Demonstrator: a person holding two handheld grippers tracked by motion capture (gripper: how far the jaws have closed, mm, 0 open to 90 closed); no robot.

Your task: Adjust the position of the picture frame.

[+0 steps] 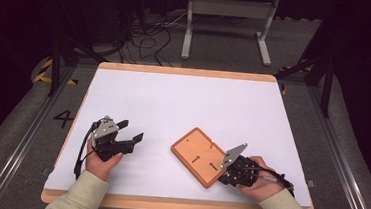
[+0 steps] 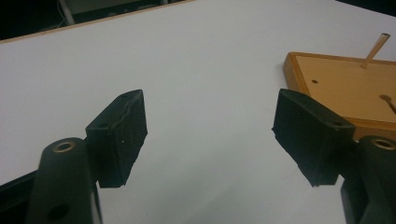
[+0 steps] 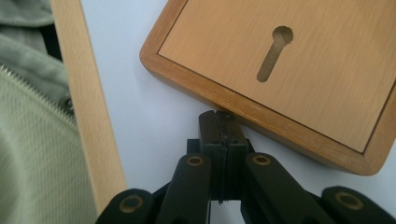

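Black pads of the right gripper point(image 3: 219, 122) are pressed together with nothing between them, their tips touching the rim of the wooden board point(image 1: 203, 156), which lies flat near the table's point(image 1: 183, 104) front edge, right of middle. To nudge it well, I would push square to that rim, low and slow, so the tips do not ride up. The left gripper point(image 1: 123, 138) rests near the front left corner, jaws wide, holding nothing, ready to steady the board's far side.

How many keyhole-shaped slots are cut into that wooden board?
2. On the wooden board, one slot lies near the middle, and the other slot sits nearer the right hand-held gripper. Small round holes also show; more may be hidden.
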